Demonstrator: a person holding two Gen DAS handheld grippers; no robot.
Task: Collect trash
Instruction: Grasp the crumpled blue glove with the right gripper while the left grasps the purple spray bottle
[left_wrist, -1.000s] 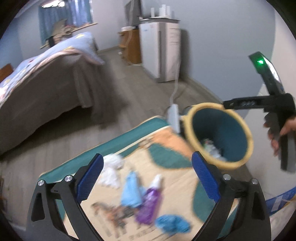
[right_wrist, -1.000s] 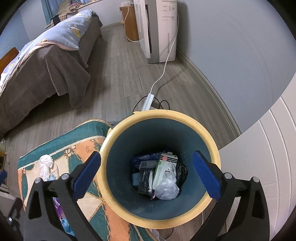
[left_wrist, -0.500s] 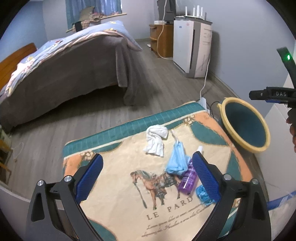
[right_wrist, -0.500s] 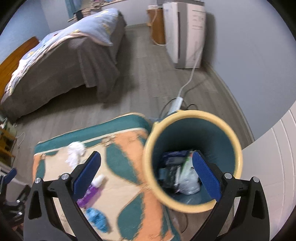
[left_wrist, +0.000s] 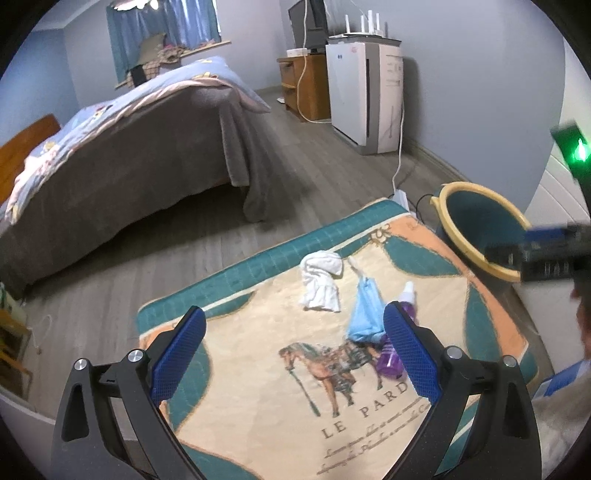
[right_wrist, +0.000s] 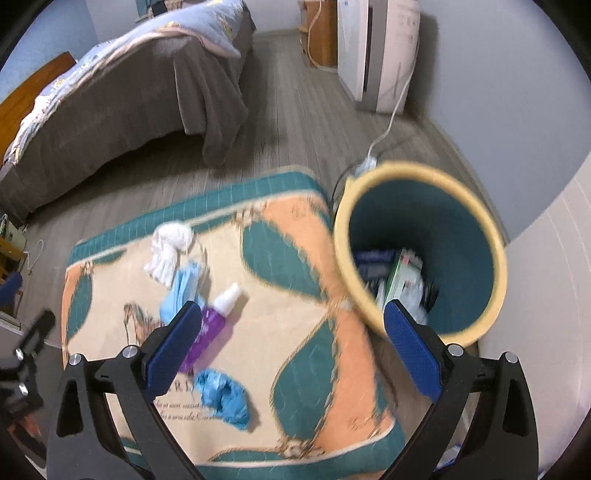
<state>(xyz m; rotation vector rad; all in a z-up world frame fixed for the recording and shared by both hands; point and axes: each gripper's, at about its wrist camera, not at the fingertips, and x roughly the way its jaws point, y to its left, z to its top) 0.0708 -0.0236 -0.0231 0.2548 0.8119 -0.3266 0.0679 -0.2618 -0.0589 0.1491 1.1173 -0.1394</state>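
The left gripper (left_wrist: 294, 343) hangs above the rug with its blue-padded jaws spread wide and nothing between them; the right gripper (right_wrist: 291, 338) is likewise spread wide and empty.

Nearest in the right wrist view, a crumpled bright-blue plastic wad (right_wrist: 222, 398) lies on the cream, teal and orange horse-print rug (right_wrist: 303, 317), low between the jaws and closer to the left one. Just beyond it lies a purple spray bottle with a white cap (right_wrist: 212, 321) on its side, its lower end hidden behind the left jaw. Touching it on the far side is a pale-blue face mask (right_wrist: 181, 291), and past that a bunched white tissue (right_wrist: 168, 249) near the rug's teal border. In the left wrist view, mask and bottle sit just beside the right jaw, the tissue further off between the jaws.

The teal bin with a yellow rim (right_wrist: 421, 251) stands at the rug's right edge, holding packaging and crumpled plastic, behind the right jaw. Beyond lies grey plank floor (left_wrist: 155, 266) and a bed draped in a brown blanket (left_wrist: 122, 162).
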